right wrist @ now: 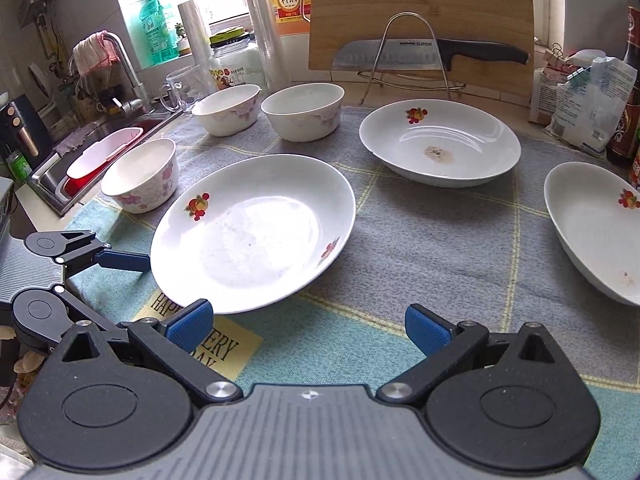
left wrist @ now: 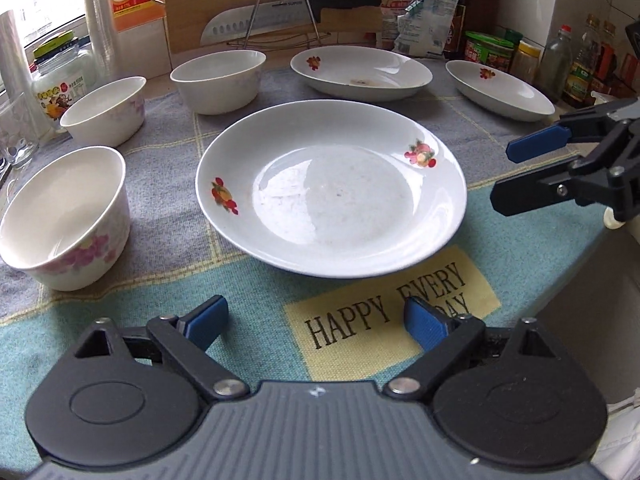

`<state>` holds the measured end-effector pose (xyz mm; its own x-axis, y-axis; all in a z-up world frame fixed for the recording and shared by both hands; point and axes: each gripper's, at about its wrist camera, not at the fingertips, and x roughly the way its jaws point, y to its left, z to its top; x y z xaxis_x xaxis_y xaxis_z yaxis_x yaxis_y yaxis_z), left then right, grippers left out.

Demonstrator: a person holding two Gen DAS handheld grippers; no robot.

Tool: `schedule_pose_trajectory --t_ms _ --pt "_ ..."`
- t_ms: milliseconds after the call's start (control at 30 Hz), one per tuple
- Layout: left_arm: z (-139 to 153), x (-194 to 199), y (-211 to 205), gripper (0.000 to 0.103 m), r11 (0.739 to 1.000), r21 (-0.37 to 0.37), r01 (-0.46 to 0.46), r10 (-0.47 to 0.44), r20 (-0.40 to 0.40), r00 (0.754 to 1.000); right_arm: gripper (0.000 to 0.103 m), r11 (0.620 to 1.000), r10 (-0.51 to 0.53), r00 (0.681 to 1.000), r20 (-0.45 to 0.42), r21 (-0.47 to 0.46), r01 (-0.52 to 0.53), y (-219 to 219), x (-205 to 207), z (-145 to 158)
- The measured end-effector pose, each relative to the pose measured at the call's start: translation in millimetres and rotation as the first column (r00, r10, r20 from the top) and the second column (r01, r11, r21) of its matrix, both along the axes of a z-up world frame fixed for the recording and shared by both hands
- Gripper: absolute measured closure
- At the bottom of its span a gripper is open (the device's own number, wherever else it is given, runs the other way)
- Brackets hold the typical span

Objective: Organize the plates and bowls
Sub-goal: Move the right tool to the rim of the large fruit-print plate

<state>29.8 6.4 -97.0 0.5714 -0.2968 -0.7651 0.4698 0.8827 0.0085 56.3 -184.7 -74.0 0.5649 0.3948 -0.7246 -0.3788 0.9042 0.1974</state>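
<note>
Near the counter's front edge a white plate (left wrist: 331, 188) is flanked by the left gripper (left wrist: 316, 322) and right gripper (right wrist: 308, 326), jaws apart, nothing held.

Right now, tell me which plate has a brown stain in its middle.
The back middle plate, in front of the knife rack; the other two show no such central patch.

Front plate (left wrist: 331, 194): glossy white ceramic, dulled at centre. Under it, woven cloth mat (left wrist: 168, 288), matt and rough. Behind plate: matt wood cutting board (right wrist: 420, 12), shiny wire rack (right wrist: 408, 56).
</note>
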Motion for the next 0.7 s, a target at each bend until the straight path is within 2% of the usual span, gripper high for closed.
schedule_pose_trajectory --t_ms 133,400,700 --pt "-3 7 1 0.001 0.998 -0.002 0.068 -0.068 0.009 0.998 0.000 1.000 0.009 0.999 -0.030 0.010 -0.009 14 9 -4" --pt "-4 22 4 0.000 0.987 -0.021 0.157 -0.156 0.043 0.987 0.000 1.000 0.012 0.997 -0.074 0.005 -0.012 33 24 -10" --pt "-7 24 10 0.000 0.972 -0.054 0.229 -0.223 0.097 0.970 0.000 0.999 -0.042 0.991 -0.125 -0.006 0.041 49 40 -18"
